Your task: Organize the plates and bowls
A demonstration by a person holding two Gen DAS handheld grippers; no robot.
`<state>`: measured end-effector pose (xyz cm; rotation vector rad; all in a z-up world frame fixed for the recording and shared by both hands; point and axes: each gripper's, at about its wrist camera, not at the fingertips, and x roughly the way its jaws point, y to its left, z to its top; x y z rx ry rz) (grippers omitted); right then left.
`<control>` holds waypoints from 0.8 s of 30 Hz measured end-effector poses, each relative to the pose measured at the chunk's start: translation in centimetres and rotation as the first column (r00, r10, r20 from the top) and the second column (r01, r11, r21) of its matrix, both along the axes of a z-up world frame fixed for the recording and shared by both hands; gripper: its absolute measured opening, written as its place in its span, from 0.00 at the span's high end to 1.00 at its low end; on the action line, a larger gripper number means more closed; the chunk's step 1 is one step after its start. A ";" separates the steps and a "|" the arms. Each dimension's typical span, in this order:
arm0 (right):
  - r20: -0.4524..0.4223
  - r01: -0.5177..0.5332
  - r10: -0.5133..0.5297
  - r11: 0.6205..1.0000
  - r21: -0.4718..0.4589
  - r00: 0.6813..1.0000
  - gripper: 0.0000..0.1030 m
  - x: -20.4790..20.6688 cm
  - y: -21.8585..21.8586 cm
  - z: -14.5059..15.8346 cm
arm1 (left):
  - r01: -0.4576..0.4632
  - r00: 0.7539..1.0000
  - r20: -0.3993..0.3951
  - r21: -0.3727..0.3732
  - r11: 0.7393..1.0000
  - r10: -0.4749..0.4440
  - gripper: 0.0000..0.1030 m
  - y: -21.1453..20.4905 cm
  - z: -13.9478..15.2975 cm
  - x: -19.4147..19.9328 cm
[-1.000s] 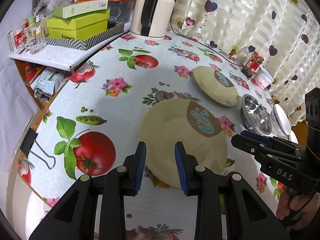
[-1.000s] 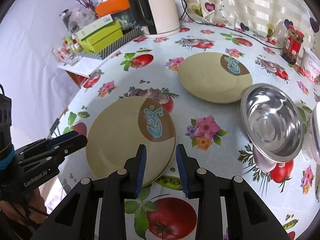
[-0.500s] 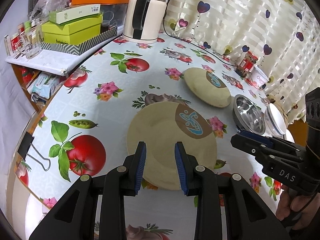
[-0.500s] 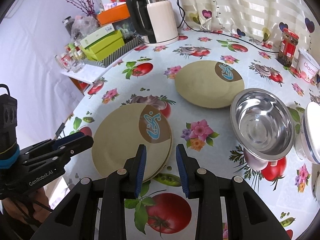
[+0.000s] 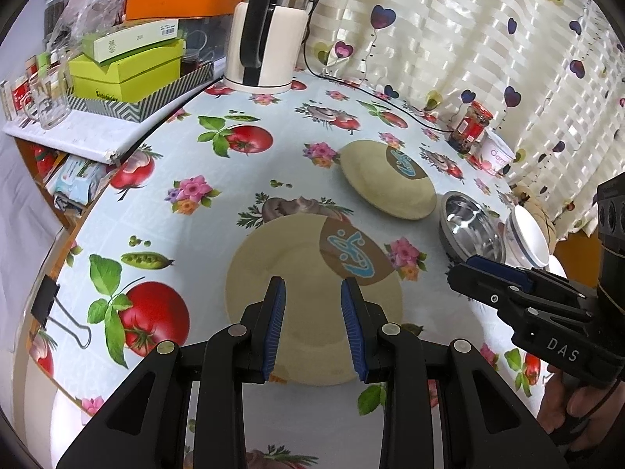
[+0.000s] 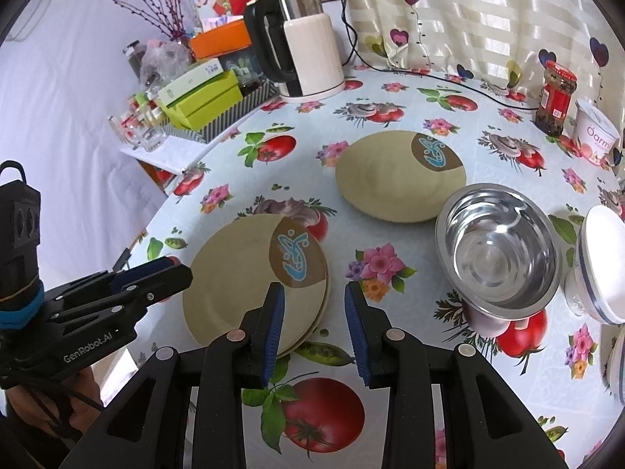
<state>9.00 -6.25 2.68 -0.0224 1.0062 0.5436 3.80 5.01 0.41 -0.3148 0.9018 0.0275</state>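
While both pairs of tongs hover above the bench (image 6: 422,148), each stands partly spread with nothing between its blue pads: the left tongs (image 5: 313,293) over the near stack of plates (image 5: 297,273), the right tongs (image 6: 314,293) just beside that stack's edge. In the right wrist view the stack (image 6: 242,273) shows a lower rim under the top plate, and a single plate (image 6: 383,183) lies farther back, apart from it. To its right sits a steel bowl (image 6: 500,250), with a white bowl (image 6: 601,269) just beside that at the bench's edge. A kettle (image 6: 308,43), a red-lidded jar (image 6: 556,97) and a tub (image 6: 595,133) stand along the far side near the curtain (image 6: 488,11).
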 end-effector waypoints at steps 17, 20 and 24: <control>0.018 0.023 -0.023 1.000 0.012 1.000 0.62 1.3 -1.9 2.0 | 0.038 0.999 0.018 0.002 0.999 -0.038 0.70 -1.6 1.8 2.5; 0.019 0.027 -0.027 1.000 0.011 0.999 0.62 1.7 -2.2 2.2 | 0.042 0.999 0.020 0.002 0.999 -0.042 0.70 -1.7 2.0 3.0; 0.020 0.029 -0.029 1.000 0.007 0.999 0.62 2.3 -2.5 2.5 | 0.047 0.999 0.023 0.001 0.999 -0.047 0.70 -1.9 2.3 3.7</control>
